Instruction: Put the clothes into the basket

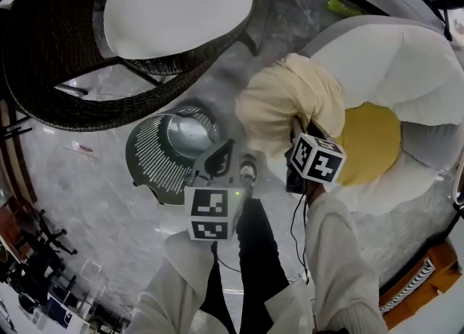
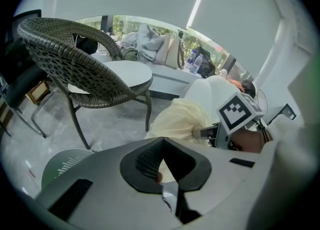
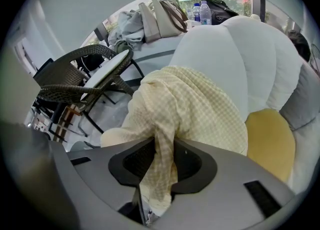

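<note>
A cream checked cloth (image 1: 290,97) lies bunched on the front edge of the white armchair (image 1: 406,64). My right gripper (image 1: 299,128) reaches into its lower side, fingertips hidden by the folds. In the right gripper view a strip of the cloth (image 3: 190,109) runs down between the jaws, and the right gripper (image 3: 162,166) is shut on it. The round green slatted basket (image 1: 156,159) stands on the floor left of the chair, with nothing seen inside. My left gripper (image 1: 233,159) hovers at the basket's right rim, open and holding nothing; it also shows as the left gripper (image 2: 162,166), with the basket (image 2: 65,164) low at the left.
A dark wicker chair (image 1: 43,72) with a white seat pad (image 1: 177,6) stands beyond the basket. A yellow cushion (image 1: 373,140) lies on the armchair seat. Bags and bottles (image 3: 170,12) sit on a ledge behind. The person's legs (image 1: 254,260) are just below the grippers.
</note>
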A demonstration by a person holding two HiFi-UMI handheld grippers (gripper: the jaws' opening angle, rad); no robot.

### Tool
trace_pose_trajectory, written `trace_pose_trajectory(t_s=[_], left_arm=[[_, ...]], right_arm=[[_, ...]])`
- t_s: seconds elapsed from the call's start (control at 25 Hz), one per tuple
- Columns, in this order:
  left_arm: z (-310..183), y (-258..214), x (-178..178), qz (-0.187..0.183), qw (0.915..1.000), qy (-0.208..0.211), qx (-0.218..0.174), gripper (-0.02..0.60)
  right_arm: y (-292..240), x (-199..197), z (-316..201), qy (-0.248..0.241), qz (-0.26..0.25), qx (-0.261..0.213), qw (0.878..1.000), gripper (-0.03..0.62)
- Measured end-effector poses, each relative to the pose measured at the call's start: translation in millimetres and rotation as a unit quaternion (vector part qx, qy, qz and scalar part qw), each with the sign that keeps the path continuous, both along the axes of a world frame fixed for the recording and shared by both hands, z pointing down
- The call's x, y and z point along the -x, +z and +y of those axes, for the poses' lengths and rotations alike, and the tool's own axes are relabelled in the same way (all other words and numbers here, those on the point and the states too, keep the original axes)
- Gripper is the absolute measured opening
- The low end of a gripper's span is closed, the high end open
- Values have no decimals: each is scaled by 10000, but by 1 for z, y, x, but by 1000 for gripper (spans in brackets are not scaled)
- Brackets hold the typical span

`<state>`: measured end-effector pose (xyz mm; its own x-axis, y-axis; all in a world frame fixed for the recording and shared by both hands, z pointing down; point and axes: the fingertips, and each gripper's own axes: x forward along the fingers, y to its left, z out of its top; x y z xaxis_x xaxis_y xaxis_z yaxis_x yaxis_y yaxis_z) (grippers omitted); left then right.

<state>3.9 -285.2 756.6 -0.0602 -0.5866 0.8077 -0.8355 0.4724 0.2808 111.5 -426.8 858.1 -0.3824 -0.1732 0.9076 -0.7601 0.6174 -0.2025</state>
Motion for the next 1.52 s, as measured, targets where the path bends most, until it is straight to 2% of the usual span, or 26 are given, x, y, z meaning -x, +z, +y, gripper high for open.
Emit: trace_pose_trajectory(t_s=[0.16,0.36,0.64,0.92,1.04,1.28,1.52], left_arm=[[7,-2,-1,38,10000,-22,6,-3],[19,-7,3,254,9992,-308,-59,-3],[34,-15,13,206,9989,-417,-113,-3],[51,-44,9,305,9989,-287,-200,-3],[56,-56,11,275,9990,-220,-264,-3],[81,-80,21,211,9984,-304,-431,-3],[123,-87,34,201,9976,-531,-391,-3]], right_arm=[[5,-1,-2,-88,156,23,9998,97],[-4,1,0,-20,124,-75,9999,46],[-33,4,16,-2,-131,-271,9995,38],[-88,10,40,-17,-432,-373,9984,38],[-117,15,43,117,-606,-490,9969,38],[-176,22,58,670,-1037,-701,9899,38],[-222,41,83,615,-1398,-1103,9821,38]])
